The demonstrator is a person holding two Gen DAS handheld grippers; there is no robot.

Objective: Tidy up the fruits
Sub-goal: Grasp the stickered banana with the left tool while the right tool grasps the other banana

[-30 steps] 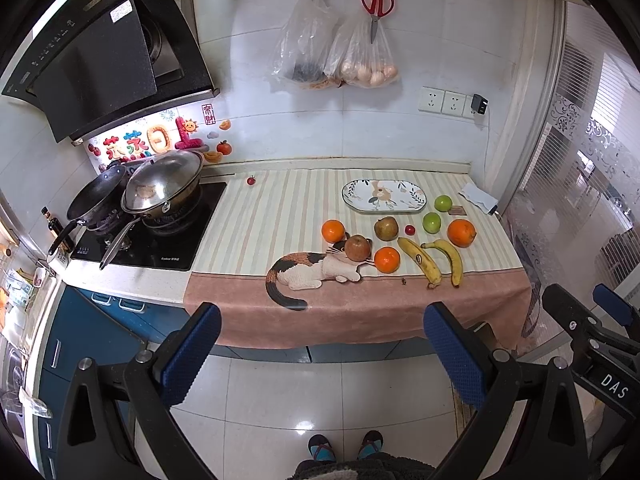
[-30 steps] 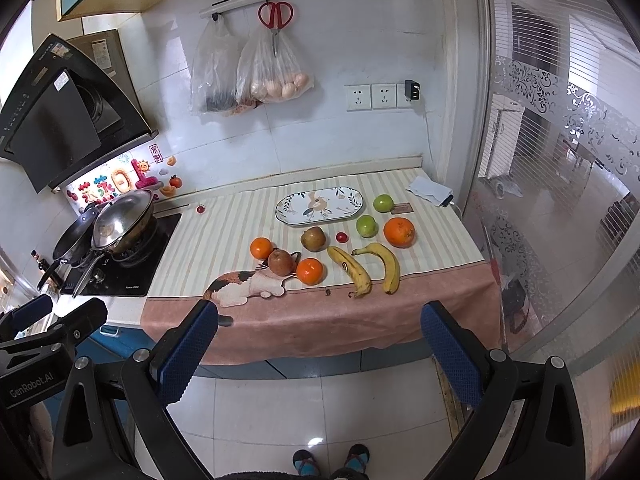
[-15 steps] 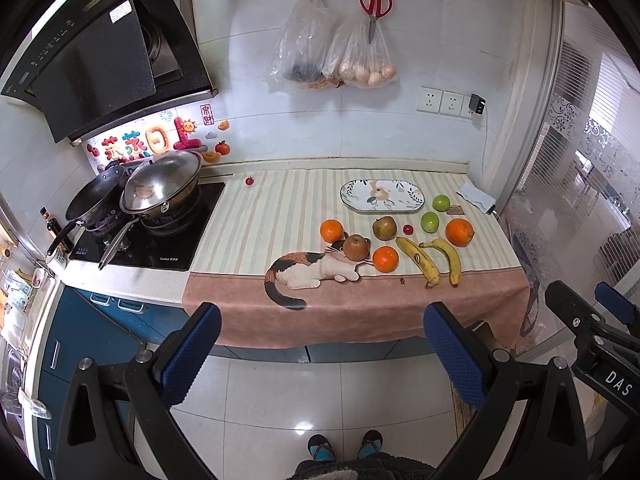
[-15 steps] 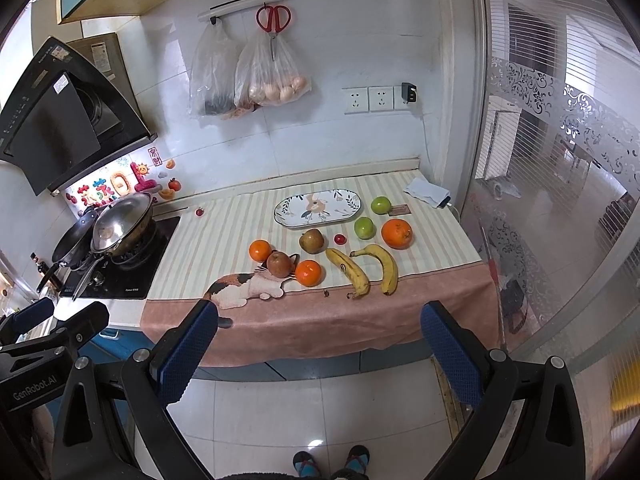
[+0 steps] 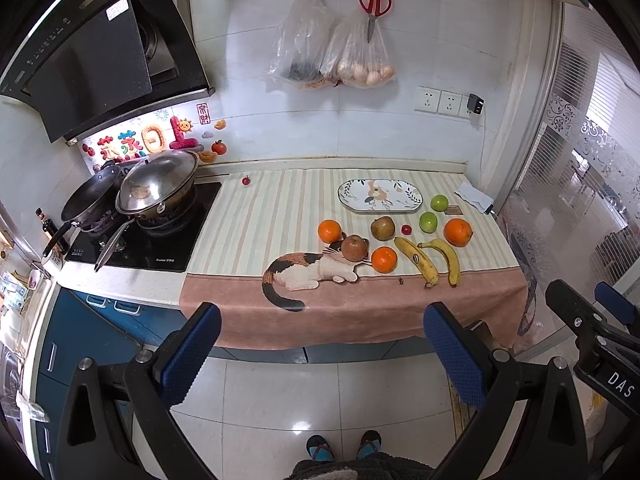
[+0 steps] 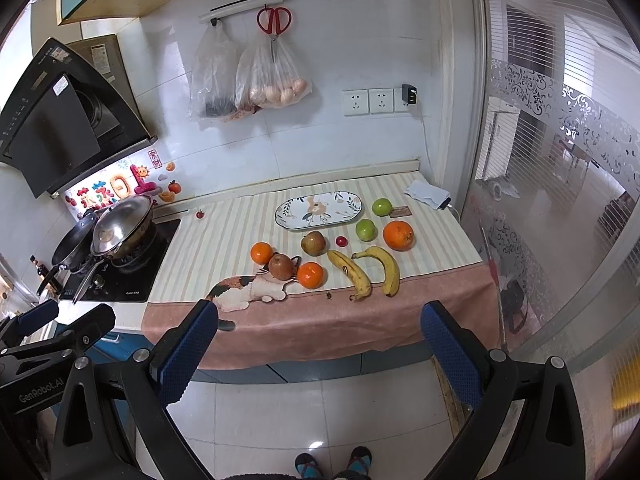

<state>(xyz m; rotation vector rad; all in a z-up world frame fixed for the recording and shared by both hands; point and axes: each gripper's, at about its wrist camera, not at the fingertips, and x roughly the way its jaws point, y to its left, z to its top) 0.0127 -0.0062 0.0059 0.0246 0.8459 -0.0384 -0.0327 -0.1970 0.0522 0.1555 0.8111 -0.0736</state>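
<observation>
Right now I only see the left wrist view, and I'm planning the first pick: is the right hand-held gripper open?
Observer: Yes. The right wrist view shows the right hand-held gripper wide open, with nothing between its blue pads.
Operator: And where does my left one sit from that side?
Observer: The left hand-held gripper shows at the lower left edge, in front of the stove and apart from the fruit.
</observation>
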